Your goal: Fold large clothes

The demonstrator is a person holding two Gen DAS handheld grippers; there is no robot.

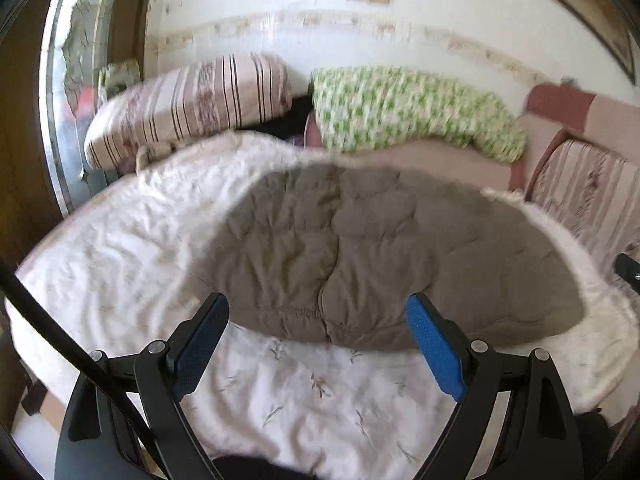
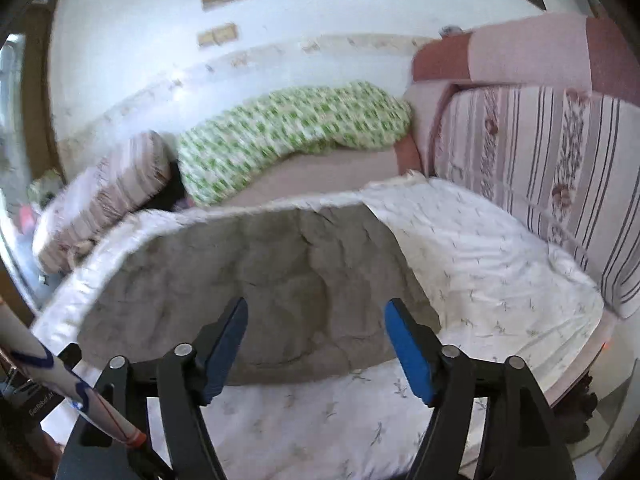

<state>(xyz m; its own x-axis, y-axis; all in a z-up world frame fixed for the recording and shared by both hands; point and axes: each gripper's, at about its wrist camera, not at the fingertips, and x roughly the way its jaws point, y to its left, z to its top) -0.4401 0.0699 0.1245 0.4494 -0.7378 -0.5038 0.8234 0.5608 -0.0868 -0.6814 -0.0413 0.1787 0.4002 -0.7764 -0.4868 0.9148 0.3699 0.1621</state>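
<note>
A large grey-brown padded garment [image 1: 360, 248] lies spread flat on a white sheet [image 1: 120, 248] over a bed. It also shows in the right wrist view [image 2: 256, 272]. My left gripper [image 1: 318, 316] is open and empty, held above the garment's near hem. My right gripper [image 2: 316, 320] is open and empty, above the garment's near edge toward its right side. The white sheet [image 2: 500, 264] surrounds the garment there too.
A striped pillow [image 1: 188, 100] and a green patterned quilt [image 1: 408, 112] lie at the back by the wall. A striped cushion [image 2: 560, 184] and pink headboard [image 2: 520, 48] stand at the right. A dark door frame [image 1: 24, 140] is at the left.
</note>
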